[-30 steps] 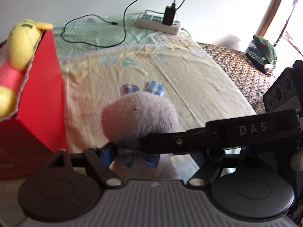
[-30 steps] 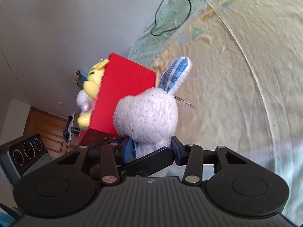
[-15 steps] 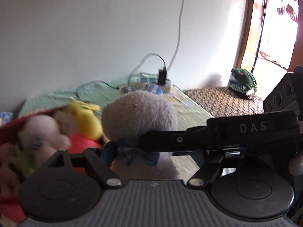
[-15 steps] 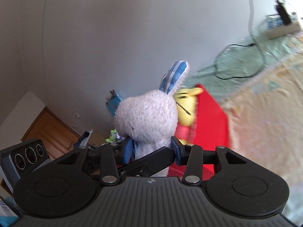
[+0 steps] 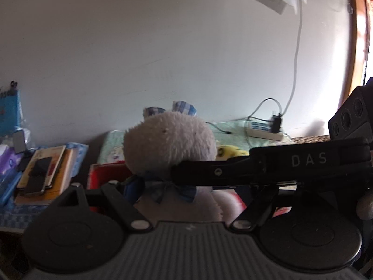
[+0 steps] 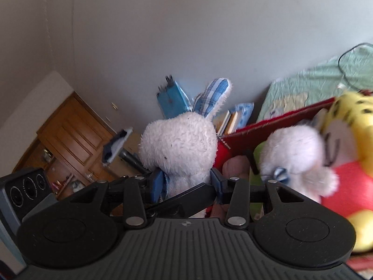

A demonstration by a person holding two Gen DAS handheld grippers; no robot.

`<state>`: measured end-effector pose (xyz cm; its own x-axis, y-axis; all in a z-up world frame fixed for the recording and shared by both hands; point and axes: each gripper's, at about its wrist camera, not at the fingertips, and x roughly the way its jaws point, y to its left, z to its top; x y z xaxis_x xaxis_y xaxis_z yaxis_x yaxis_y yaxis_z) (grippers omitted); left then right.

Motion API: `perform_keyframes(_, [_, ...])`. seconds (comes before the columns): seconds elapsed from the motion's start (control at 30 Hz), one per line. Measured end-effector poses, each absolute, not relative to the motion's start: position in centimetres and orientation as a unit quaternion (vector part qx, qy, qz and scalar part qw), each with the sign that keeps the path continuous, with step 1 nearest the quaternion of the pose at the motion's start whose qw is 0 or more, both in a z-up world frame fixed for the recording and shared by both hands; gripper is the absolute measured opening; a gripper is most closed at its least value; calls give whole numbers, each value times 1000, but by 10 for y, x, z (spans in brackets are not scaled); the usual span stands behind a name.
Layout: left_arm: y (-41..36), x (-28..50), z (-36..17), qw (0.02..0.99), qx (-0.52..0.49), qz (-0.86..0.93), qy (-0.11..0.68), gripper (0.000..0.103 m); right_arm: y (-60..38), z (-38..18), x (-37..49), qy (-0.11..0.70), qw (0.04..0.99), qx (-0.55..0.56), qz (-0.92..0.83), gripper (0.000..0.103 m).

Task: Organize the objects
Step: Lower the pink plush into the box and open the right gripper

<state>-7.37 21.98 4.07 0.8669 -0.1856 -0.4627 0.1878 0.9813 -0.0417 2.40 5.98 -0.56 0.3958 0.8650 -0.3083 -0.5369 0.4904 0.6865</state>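
Note:
A white plush rabbit (image 6: pixel 178 147) with blue checked ears and a blue bow is held by both grippers. My right gripper (image 6: pixel 184 183) is shut on its neck. My left gripper (image 5: pixel 167 186) is shut on it too, and the right gripper's arm crosses the left wrist view in front of the rabbit (image 5: pixel 170 142). The rabbit hangs over the open red box (image 6: pixel 263 126), which holds a yellow plush (image 6: pixel 349 140), a small white plush (image 6: pixel 296 156) and others. The box's rim (image 5: pixel 102 170) also shows in the left wrist view.
A stack of books with a phone on top (image 5: pixel 44 172) lies on a side table left of the box. A power strip with a charger (image 5: pixel 265 130) and cables lies on the bed by the wall. A wooden door (image 6: pixel 70 140) stands at the far left.
Both grippers have lifted the rabbit off the bed and carried it left, from beside the red box to above its open top. The grips have not changed.

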Motion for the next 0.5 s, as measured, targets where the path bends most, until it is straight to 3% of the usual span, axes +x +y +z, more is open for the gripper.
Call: perform_keyframes(0.5, [262,-35,-16,944,-28,-74,319,85,89,-32,35,408,807,172,391,44])
